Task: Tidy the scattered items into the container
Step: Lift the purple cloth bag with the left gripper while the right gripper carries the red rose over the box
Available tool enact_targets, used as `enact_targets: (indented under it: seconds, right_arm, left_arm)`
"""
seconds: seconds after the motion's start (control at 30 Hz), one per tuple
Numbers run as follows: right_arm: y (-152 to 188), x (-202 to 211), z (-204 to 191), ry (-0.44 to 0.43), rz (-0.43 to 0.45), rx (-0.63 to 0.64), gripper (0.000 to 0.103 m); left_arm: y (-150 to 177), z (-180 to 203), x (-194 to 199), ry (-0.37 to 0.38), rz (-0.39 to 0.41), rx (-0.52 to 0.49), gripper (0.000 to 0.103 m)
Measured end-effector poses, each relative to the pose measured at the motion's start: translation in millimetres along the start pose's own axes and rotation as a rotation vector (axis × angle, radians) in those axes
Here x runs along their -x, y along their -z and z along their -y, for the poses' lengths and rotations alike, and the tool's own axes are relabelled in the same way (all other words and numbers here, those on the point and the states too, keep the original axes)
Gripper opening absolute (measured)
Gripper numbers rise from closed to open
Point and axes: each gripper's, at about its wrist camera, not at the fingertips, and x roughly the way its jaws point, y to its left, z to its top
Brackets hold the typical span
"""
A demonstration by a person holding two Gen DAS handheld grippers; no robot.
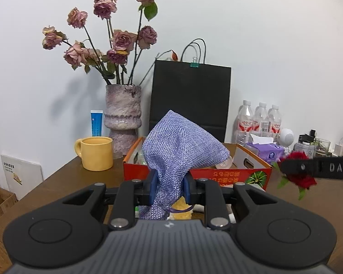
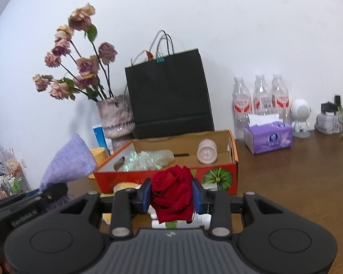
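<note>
Your container is the orange cardboard box (image 2: 231, 171) w/ a green pumpkin print on its front wall, sitting on the wooden table (image 2: 285, 171) in front of the black paper bag (image 2: 169, 96). Inside it: a pale pink cup (image 2: 207, 151) lying on its side at the right, a crinkly clear-green wrapper bundle (image 2: 146, 159) in the middle, and a small dark item at the left end that's too blurred to name. The vase of dried roses (image 1: 122, 111) stands behind the box's left corner, w/ the yellow mug (image 1: 97, 153) just beside the box.

Your left gripper (image 1: 170, 186) is clamped on the blue-purple woven pouch (image 1: 183, 146); the blue pads pinch its narrow neck, the body fans up above the jaws and a purple drawstring hangs below. It sits near the box's front wall, pointing roughly level.

Your right gripper (image 2: 172, 196) is closed on the red rose (image 2: 172, 189), pads squeezing the bloom from both sides, a green leaf poking out under it. It's also just short of the box front, near the pumpkin print.

More loose bits lie on the table under both grippers: sth yellow and a white tube, partly hidden.
</note>
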Motion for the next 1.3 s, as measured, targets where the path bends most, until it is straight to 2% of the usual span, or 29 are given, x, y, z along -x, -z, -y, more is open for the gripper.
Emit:
enact_targets:
  seconds: [0.1, 0.33, 0.53, 0.73, 1.0, 1.3]
  right_arm:
    - [-5, -2, -4, -0.002, -0.008, 0.010, 0.034]
    - [-13, -14, -8, 0.011, -0.052, 0.018, 0.034]
    - [-25, -26, -7, 0.025, -0.059, 0.026, 0.034]
    - [-34, -45, -6, 0.074, -0.066, 0.024, 0.034]
    - [-45, -67, 2, 0.047, -0.098, -0.053, 0.034]
    - [-64, -94, 4, 0.049, -0.068, -0.107, 0.034]
  left_arm:
    - [-2, 2, -3, 0.015, -0.029, -0.009, 0.023]
    - [-7, 1, -16, 0.085, -0.170, -0.005, 0.023]
    - [-12, 3, -24, 0.115, -0.203, -0.033, 0.023]
    - [-7, 3, -38, 0.151, -0.273, -0.022, 0.023]
    - [-32, 2, -57, 0.132, -0.246, 0.012, 0.023]
    - [-52, -4, -85, 0.111, -0.241, 0.114, 0.023]
